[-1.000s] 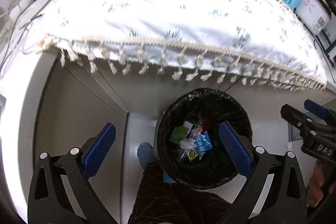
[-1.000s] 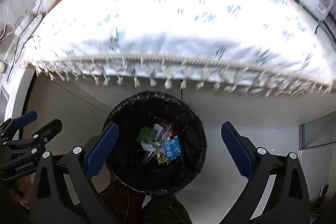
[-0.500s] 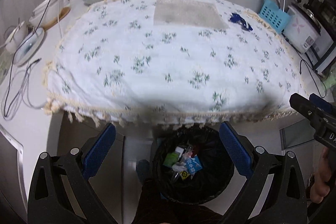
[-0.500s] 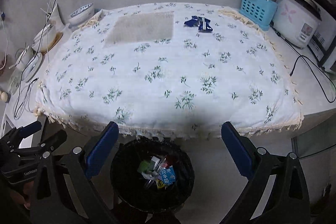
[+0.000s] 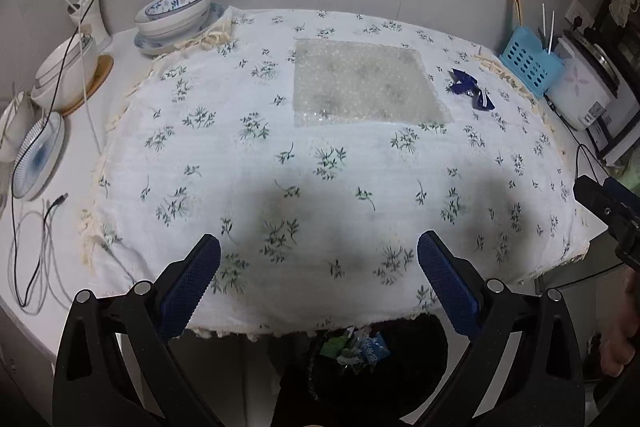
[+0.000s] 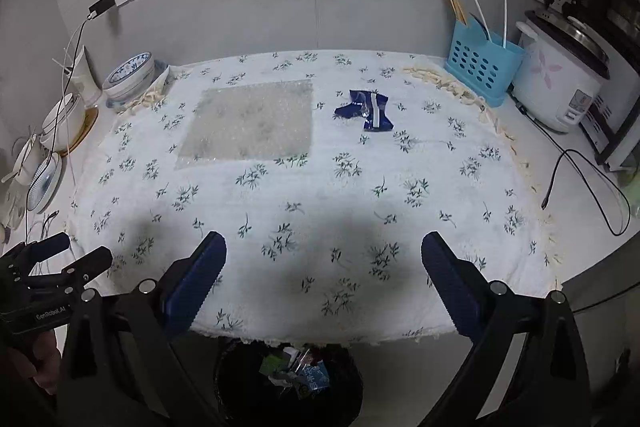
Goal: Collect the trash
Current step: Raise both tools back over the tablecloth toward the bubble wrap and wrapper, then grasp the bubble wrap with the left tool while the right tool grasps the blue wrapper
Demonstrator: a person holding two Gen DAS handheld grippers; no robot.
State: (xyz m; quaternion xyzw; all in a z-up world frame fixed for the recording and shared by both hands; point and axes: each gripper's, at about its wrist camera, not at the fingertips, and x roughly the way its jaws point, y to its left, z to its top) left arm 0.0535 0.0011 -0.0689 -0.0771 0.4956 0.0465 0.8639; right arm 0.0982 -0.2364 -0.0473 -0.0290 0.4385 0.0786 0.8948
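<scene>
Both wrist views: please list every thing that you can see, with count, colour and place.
tablecloth: 1, white with green sprigs, covering the table
bubble wrap: 1, clear, far left-centre on cloth
wrapper: 1, dark blue, right of bubble wrap
trash bin: 1, black, below near table edge, holding wrappers
utensil basket: 1, light blue, far right
rice cooker: 1, white, right of basket
bowls: several, white and blue, far left
left gripper: 1, black, blue pads, open
right gripper: 1, same, open
</scene>
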